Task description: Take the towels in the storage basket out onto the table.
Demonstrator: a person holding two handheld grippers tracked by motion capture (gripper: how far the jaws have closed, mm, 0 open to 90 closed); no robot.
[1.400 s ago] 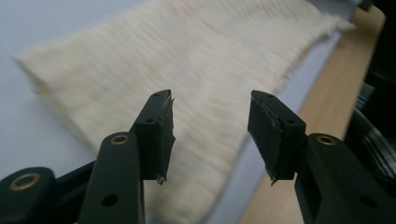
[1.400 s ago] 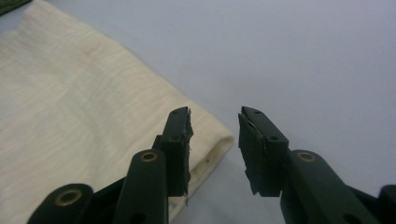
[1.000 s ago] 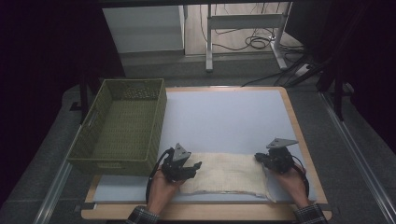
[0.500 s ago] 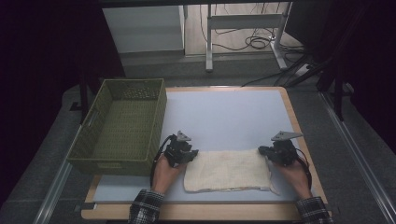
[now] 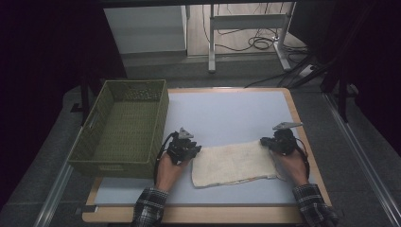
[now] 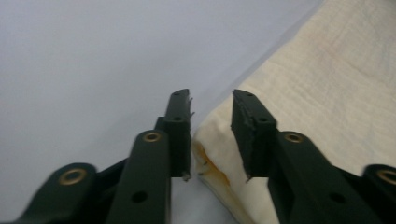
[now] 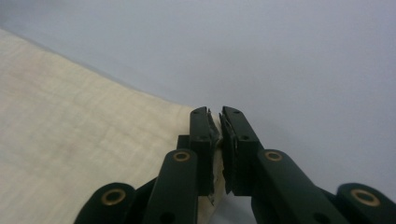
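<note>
Cloth [image 5: 234,164] – cream woven fabric, matt, slightly nubbly. Table [image 5: 227,113] top: smooth matt pale-blue sheet w/ light wood edging. Basket [image 5: 124,128] – green wicker-look weave, rough. Gripper jaws: black matt plastic, brass-look rivets, pads frayed at edges.

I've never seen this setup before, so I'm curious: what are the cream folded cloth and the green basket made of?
The cream folded cloth looks like soft woven cotton, possibly a towel: matte, with a fine crinkled weave in the left gripper view. The green rectangular basket looks like woven wicker or plastic strands; its walls show a plaited texture, but the exact material can't be told.
</note>
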